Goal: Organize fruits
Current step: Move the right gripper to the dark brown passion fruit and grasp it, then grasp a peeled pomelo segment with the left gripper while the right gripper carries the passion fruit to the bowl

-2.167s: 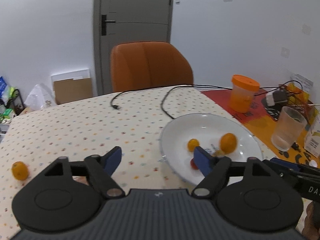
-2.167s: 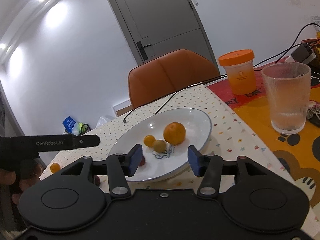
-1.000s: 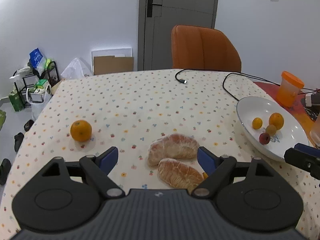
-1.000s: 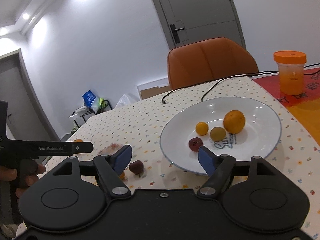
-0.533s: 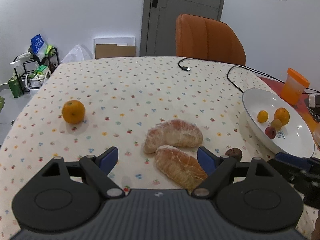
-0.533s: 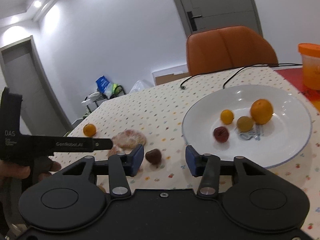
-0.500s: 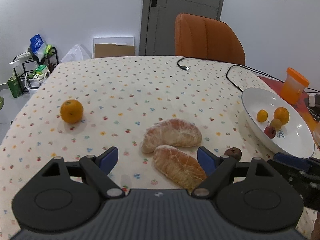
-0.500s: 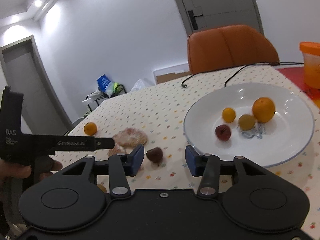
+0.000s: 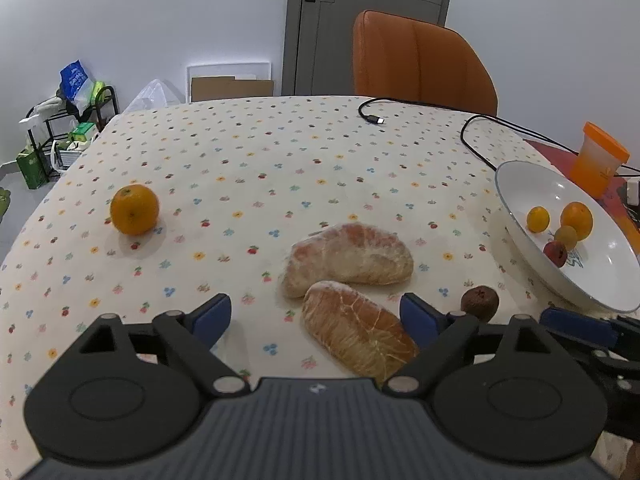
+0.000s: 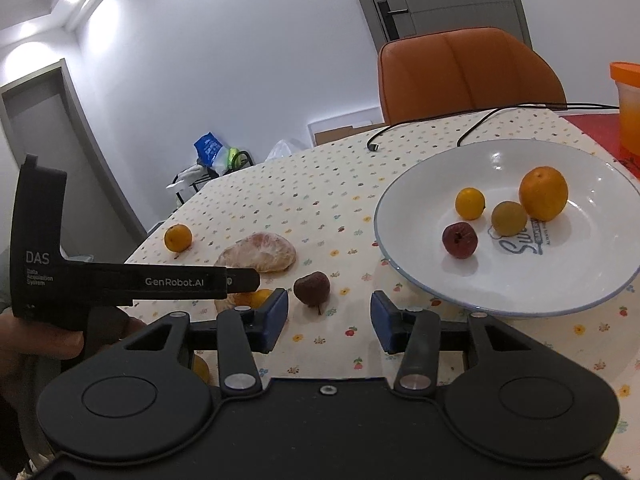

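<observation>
From your left wrist: your left gripper (image 9: 316,314), fingers just widened, straddles the nearer of two peeled pomelo segments (image 9: 357,336) without gripping; one round orange (image 9: 134,209) lies far left on the floral tabletop (image 9: 280,168).

From your right wrist: your right gripper (image 10: 328,322), fingers apart and empty, faces one dark wrinkled fruit (image 10: 312,288). The white ceramic plate (image 10: 520,296) holds four fruits.

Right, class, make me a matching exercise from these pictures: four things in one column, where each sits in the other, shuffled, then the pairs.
Things:
1. orange
2. dark red fruit
3. charging cable
4. small yellow fruit

Places:
A. inside the white plate
B. alone on the cloth, left of the peeled segments
C. on the cloth ahead of the right gripper
D. far table edge near the chair

Pairs: 1-B, 2-C, 3-D, 4-A
</observation>
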A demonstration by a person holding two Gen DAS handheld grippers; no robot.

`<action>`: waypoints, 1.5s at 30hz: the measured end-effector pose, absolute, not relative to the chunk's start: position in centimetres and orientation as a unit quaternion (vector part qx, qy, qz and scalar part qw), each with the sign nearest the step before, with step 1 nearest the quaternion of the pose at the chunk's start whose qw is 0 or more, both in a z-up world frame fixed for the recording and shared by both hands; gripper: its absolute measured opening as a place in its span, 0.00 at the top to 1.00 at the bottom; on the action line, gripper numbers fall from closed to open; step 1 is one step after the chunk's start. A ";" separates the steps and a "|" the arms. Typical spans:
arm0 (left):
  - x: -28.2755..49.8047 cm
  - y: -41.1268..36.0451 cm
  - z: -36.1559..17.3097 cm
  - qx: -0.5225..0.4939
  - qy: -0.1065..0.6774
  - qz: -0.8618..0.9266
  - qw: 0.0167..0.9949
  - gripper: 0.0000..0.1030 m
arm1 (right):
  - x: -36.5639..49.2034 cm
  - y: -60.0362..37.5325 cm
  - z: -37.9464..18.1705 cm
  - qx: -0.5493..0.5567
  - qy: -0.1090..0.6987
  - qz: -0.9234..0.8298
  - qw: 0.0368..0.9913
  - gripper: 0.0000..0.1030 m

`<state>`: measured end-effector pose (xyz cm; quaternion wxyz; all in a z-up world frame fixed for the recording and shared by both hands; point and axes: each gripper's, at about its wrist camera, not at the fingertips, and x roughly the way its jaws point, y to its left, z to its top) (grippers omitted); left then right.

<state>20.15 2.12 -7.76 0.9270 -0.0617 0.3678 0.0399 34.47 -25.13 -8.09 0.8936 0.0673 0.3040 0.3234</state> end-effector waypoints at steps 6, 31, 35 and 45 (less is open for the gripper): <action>19.1 3.7 -7.7 -0.070 0.370 0.049 0.925 0.12 | 34.7 -23.7 -8.7 0.059 0.307 0.336 0.889 0.55; 14.4 8.0 -7.2 -0.093 0.364 0.102 0.921 0.12 | 36.5 -21.7 -8.9 0.064 0.313 0.329 0.888 0.67; 14.2 8.1 -7.1 -0.092 0.358 0.106 0.923 0.13 | 36.4 -21.4 -8.8 0.058 0.308 0.328 0.891 0.76; 15.3 6.2 -7.4 -0.088 0.352 0.074 0.929 0.29 | 35.9 -21.8 -8.6 0.058 0.306 0.325 0.893 0.82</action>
